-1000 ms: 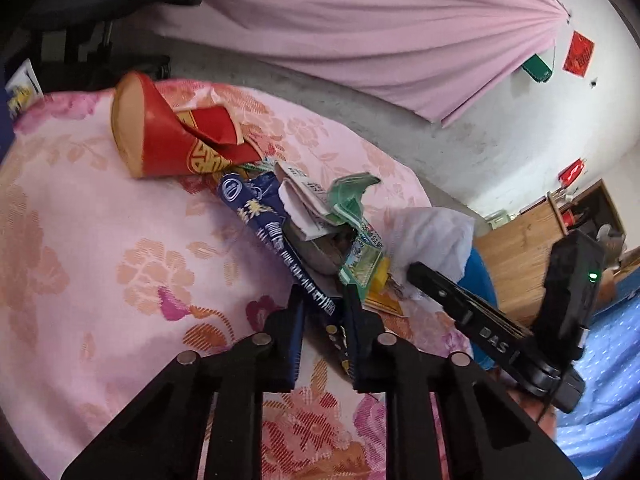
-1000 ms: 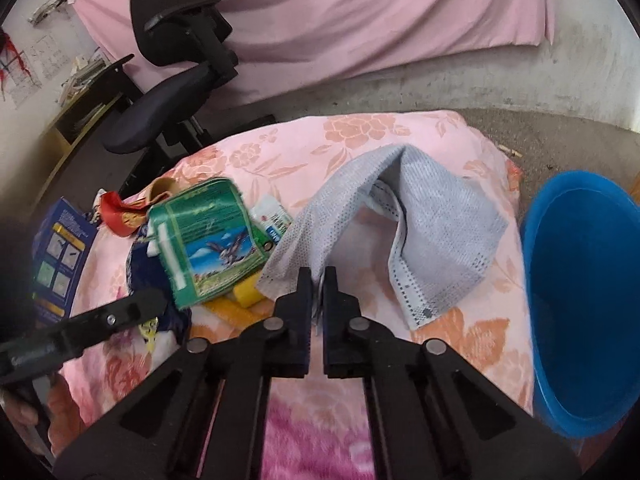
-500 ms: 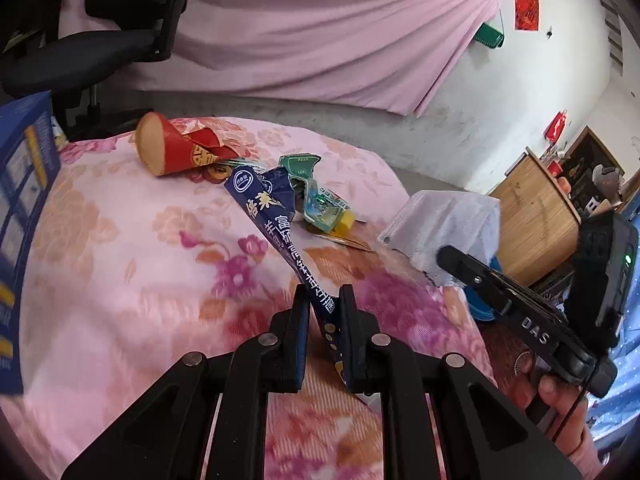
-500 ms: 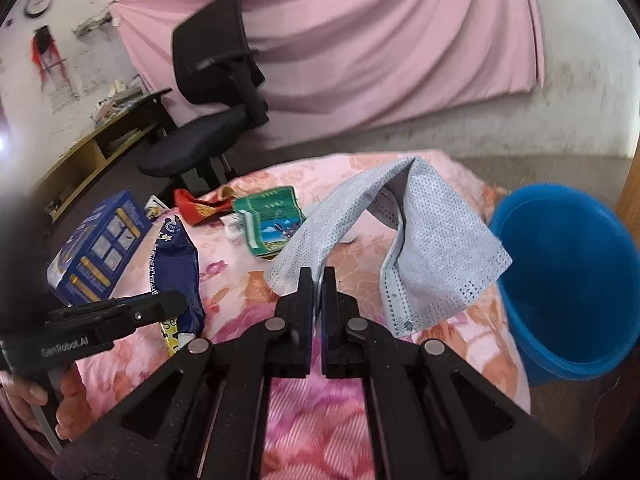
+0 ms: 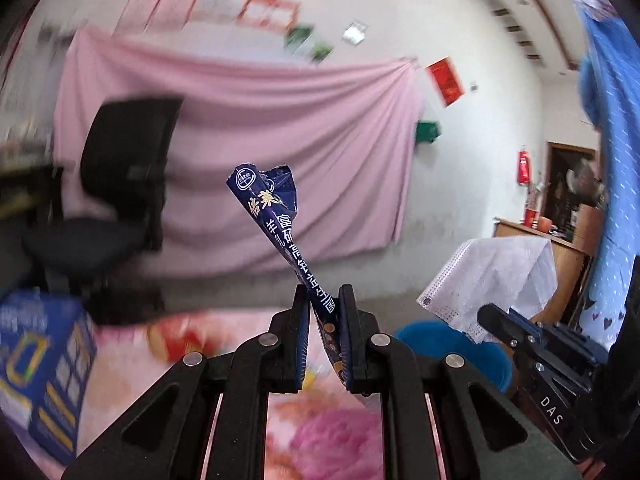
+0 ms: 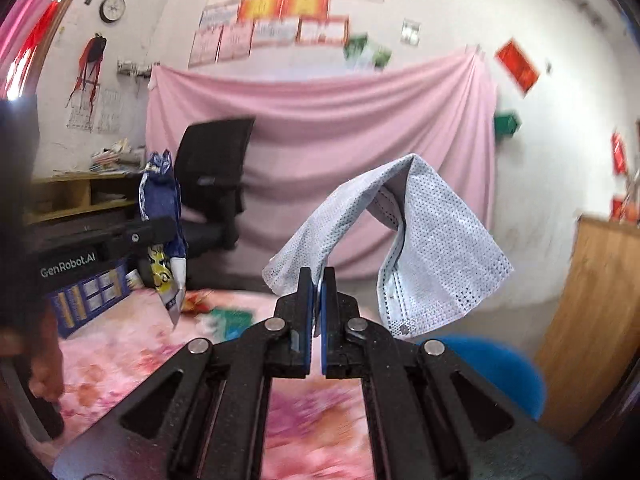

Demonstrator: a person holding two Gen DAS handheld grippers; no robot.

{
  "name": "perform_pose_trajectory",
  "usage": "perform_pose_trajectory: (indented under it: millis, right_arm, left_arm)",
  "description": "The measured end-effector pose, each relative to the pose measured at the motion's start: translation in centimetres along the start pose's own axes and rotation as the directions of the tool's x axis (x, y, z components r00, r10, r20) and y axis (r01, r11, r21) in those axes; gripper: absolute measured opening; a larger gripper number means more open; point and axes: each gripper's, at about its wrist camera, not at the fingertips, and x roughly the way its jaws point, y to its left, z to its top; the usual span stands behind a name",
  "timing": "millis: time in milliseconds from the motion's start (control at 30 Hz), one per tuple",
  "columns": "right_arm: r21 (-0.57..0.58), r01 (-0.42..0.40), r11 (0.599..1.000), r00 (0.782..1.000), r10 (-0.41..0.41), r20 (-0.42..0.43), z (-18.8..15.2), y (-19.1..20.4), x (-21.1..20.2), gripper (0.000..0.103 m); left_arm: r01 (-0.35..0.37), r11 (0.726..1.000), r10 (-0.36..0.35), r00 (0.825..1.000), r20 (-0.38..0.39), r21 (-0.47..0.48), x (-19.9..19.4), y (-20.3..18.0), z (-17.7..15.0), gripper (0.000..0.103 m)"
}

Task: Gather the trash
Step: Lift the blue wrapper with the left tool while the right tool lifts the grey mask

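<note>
Left wrist view shows the left gripper (image 5: 323, 308) clamped on a dark blue crinkled foil wrapper (image 5: 276, 224) and the right gripper (image 6: 319, 292) pinching a pale blue face mask (image 6: 416, 236), both lifted above the flowered pink bedcover (image 6: 120, 356), so the carrying step seems in hand and next each piece likely needs bringing over the round blue plastic bin (image 6: 508, 372) for release.

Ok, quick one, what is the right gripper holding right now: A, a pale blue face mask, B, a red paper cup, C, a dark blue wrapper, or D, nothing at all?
A: the right gripper is shut on the pale blue face mask, which drapes up and over in front of it; the dark blue wrapper is in the left gripper.
</note>
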Motion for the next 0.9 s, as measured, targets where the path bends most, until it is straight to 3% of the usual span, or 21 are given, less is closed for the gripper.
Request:
perform_pose_trajectory:
  millis: [100,233,467,600,800,900]
  right_arm:
    - [-0.029,0.093,0.995,0.992,-0.09,0.093,0.6,-2.1,-1.0,0.031]
    - [-0.036,0.222,0.974,0.963,-0.213,0.162,0.1,-5.1,-2.5,0.031]
    - [-0.101,0.383,0.918,0.913,-0.36,0.191,-1.3,-8.4,-4.1,0.031]
    - [-0.179,0.439,0.881,0.896,-0.413,0.165,-2.6,-9.1,-3.5,0.031]
    - [-0.136,0.406,0.903,0.912,-0.41,0.0,-4.3,-11.8,-1.3,0.032]
    - [-0.102,0.391,0.915,0.914,-0.399,-0.075,-5.1,-13.4,-1.1,0.032]
  left_arm:
    - [0.043,0.999,-0.043,0.998,0.035,0.027,0.7,-2.6,0.8,0.011]
    - [0.111,0.992,-0.115,0.991,0.065,0.051,2.9,-6.6,1.5,0.011]
    - [0.205,0.973,-0.21,0.977,0.046,0.105,8.1,-12.3,1.2,0.011]
    - [0.242,0.966,-0.242,0.97,-0.005,0.087,11.4,-13.9,1.0,0.011]
    - [0.299,0.952,-0.284,0.945,-0.164,0.072,16.4,-16.2,-0.6,0.011]
    - [0.321,0.945,-0.294,0.918,-0.267,0.062,18.8,-16.8,-1.6,0.011]
